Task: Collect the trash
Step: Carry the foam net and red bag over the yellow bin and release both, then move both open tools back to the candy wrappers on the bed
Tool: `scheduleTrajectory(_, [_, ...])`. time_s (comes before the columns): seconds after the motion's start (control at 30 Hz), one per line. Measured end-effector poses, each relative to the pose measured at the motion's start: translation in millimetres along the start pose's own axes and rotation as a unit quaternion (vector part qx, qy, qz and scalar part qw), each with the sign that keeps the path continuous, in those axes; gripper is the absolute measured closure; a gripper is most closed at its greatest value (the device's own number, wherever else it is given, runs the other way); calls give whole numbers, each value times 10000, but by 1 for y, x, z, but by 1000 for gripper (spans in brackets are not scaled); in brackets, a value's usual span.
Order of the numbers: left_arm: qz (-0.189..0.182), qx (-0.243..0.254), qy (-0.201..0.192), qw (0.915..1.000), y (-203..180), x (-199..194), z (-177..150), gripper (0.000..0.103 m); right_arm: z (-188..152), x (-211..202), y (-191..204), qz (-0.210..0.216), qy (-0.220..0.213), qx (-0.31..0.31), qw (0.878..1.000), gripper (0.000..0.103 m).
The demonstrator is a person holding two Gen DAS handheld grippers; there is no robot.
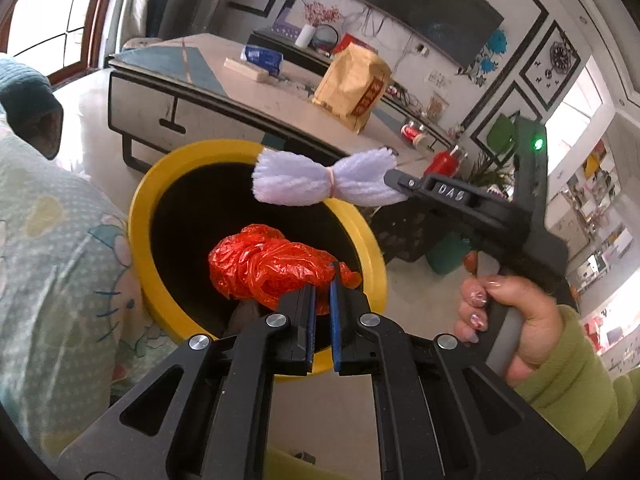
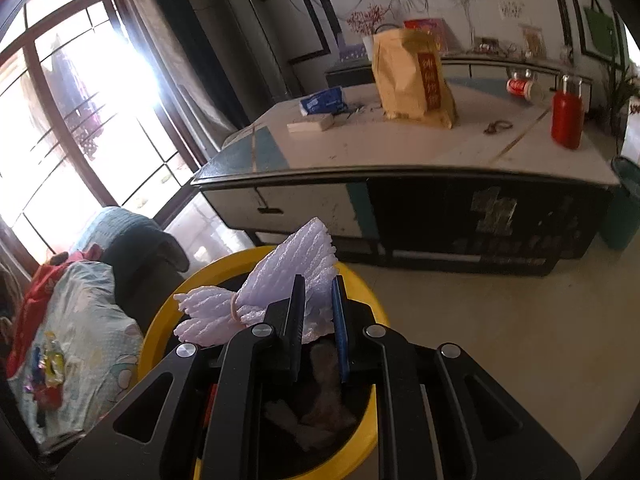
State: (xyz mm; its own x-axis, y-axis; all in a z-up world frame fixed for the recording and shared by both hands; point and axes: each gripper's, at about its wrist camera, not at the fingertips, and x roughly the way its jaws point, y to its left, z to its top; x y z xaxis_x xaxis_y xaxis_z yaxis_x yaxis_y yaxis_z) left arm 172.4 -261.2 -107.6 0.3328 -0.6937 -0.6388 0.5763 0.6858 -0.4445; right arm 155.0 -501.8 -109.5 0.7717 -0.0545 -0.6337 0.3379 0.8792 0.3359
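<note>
Yellow bin (image 1: 140, 216) sits on the floor just right of the quilt (image 1: 52, 240). Over its mouth, left gripper (image 1: 323, 280) pinches a red bag (image 1: 264, 264), jaws nearly closed. Farther right, right gripper (image 2: 318, 300) clamps a foam net (image 2: 280, 280) above the rim, near the table (image 2: 400, 152).

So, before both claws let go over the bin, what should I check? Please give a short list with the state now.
1. Left claw grips the red bag: ok.
2. Red bag is over the bin opening: ok.
3. Right claw grips the foam net: ok.
4. Foam net is over the opening: ok in the left view, though one end reaches past the rim.
5. Room left in the bin: cannot tell; some trash lies inside.
</note>
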Motion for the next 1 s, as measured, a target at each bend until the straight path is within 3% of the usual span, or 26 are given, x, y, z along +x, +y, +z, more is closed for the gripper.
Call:
scheduleTrajectory(0.1, [-11, -65, 83, 9999, 2, 6, 0, 97, -1, 3, 3, 146, 74, 23, 9999, 85])
scheduleTrajectory(0.13, [-26, -98, 107, 9999, 3, 7, 0, 91, -1, 3, 3, 167, 89, 58, 9998, 83])
scheduleTrajectory(0.2, [-15, -135, 119, 9998, 5, 7, 0, 65, 0, 4, 3, 223, 136, 167, 9995, 71])
scheduleTrajectory(0.27, [-91, -189, 116, 9997, 7, 4, -1, 60, 1, 4, 2, 243, 144, 275, 9992, 63])
scheduleTrajectory(0.33, [-66, -211, 71, 9997, 8, 0, -1, 52, 1, 4, 2, 272, 158, 339, 9989, 62])
scheduleTrajectory(0.5, [81, -90, -149, 9998, 5, -17, -2, 19, 1, 1, 9, 321, 114, 249, 9991, 54])
scheduleTrajectory(0.63, [241, 10, -342, 9991, 6, -31, -3, 11, 3, -5, 14, 354, 40, 192, 9992, 50])
scheduleTrajectory(1.0, [765, 13, -884, 9931, 14, -75, 2, 11, 5, -24, 37, 534, -142, -76, 9984, 43])
